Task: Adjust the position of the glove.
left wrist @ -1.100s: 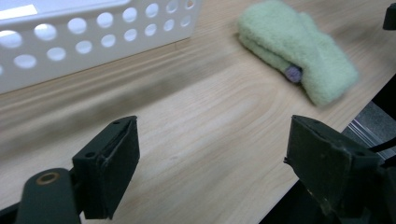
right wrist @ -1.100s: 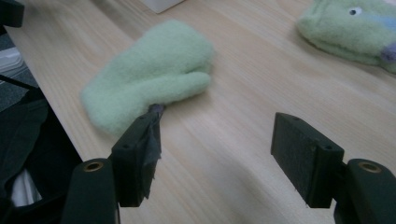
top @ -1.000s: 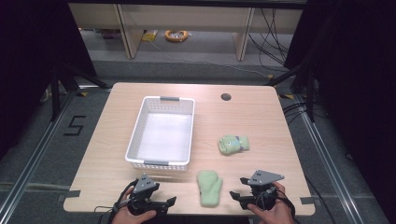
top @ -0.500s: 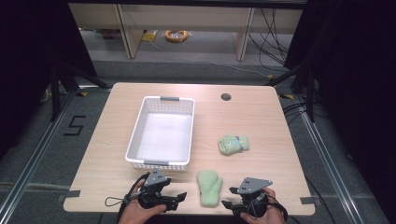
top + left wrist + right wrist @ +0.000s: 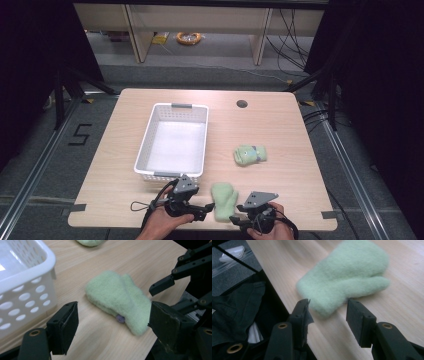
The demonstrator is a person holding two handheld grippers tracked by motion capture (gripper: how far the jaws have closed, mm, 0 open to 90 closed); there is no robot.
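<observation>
One white basket [image 5: 172,142] stands on the left half of the tabletop [image 5: 280,130], with nothing visible inside it. To its right, near the front edge, lies one flat green mitten [image 5: 223,200], thumb toward the person's right, cuff at the tabletop's near edge; a small purple button [image 5: 120,318] sits near the cuff. A second green mitten [image 5: 249,154], rolled into a bundle, lies farther back and to the right, well apart from the first. Count: one basket, two mittens, two grippers.

The left gripper [image 5: 206,209] lies just left of the flat mitten; in the left gripper view its fingers [image 5: 63,327] stand wide and released, closing slightly of late, with the cuff end lying ahead between them but unpressed. The right gripper [image 5: 242,215] sits just right of the same mitten; in the right gripper view its fingers [image 5: 359,320] are partly parted and have just been closing, the cuff corner just ahead of them and not yet pinched.

Progress, as judged: the work is at its start. Both grippers are converging on the near mitten; no grasp is made, neither mitten is lifted, and, if the basket is the goal, both remain to be placed.
</observation>
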